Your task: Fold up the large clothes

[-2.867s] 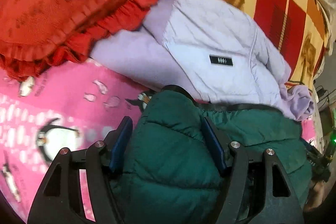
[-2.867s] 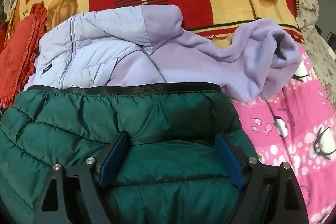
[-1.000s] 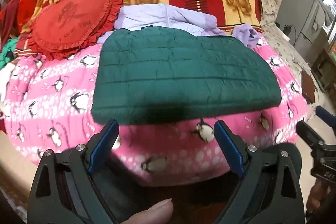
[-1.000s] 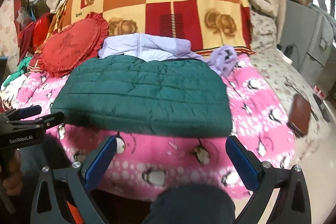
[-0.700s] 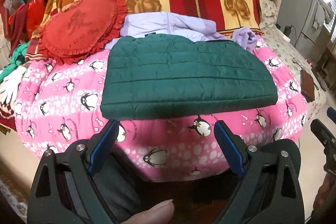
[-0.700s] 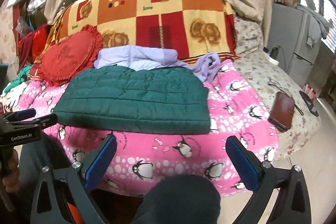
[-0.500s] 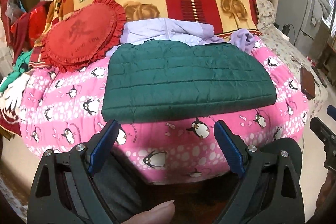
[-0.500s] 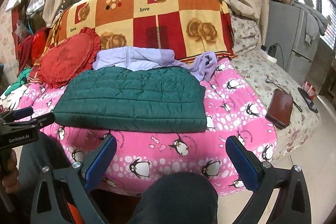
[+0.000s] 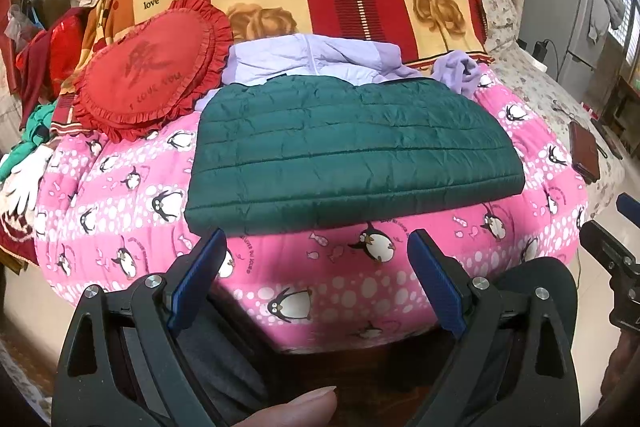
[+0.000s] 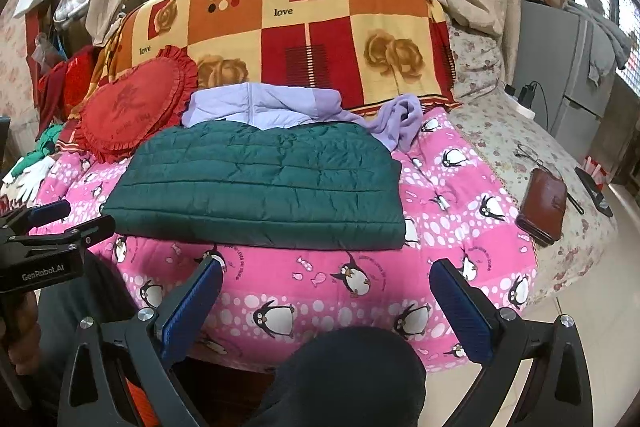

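Penguin bedspread point(image 10: 304, 291) under green jacket point(image 10: 260, 183)

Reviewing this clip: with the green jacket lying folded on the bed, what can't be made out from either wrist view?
- Lilac jacket: its near part is hidden under the green jacket, both views.
- Green jacket: sleeves and front are folded out of sight, both views.
- Small dark items past the wallet: too small and distorted at the right wrist view's edge.
- Clutter left of the red cushion: cut off by the fisheye edge.

Both wrist views off the bed's point(image 9: 120, 227) near edge, facing across it.
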Tool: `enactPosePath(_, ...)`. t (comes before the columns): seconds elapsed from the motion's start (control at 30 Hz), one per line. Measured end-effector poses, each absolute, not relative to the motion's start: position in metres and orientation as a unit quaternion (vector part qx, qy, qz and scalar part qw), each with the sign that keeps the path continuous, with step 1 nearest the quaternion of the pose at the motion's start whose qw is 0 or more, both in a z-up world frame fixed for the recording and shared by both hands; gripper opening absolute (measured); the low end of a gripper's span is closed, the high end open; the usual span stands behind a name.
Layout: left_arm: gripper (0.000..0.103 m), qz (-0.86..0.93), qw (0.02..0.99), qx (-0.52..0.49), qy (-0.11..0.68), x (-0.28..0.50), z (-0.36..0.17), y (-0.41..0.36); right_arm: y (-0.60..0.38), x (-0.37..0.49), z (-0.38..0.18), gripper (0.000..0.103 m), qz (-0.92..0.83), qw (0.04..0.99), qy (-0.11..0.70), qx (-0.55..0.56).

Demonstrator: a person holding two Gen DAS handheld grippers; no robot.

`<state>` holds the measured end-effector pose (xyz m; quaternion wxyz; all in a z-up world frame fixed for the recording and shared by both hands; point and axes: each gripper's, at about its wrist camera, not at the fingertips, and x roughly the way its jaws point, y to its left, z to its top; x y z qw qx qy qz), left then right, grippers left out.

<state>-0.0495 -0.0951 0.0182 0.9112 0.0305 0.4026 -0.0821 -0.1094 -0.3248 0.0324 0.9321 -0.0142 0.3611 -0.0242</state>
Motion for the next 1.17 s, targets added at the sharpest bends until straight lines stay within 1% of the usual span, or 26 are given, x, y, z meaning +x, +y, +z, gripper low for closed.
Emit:
enactPosePath(0.93, 0.092, -0.085, 0.909, 0.024, 0.407, -0.046, 0.014, -0.099, -0.312, -0.101, 0.033, 0.103, -0.023, 0.929, 0.368, -0.024)
enactPosePath(1.17, 0.092, -0.105, 0.912, 0.026, 0.396, -0.049, 0.014, -0.104, -0.311, -0.100, 0.033, 0.103, -0.023, 0.929, 0.368, -0.024)
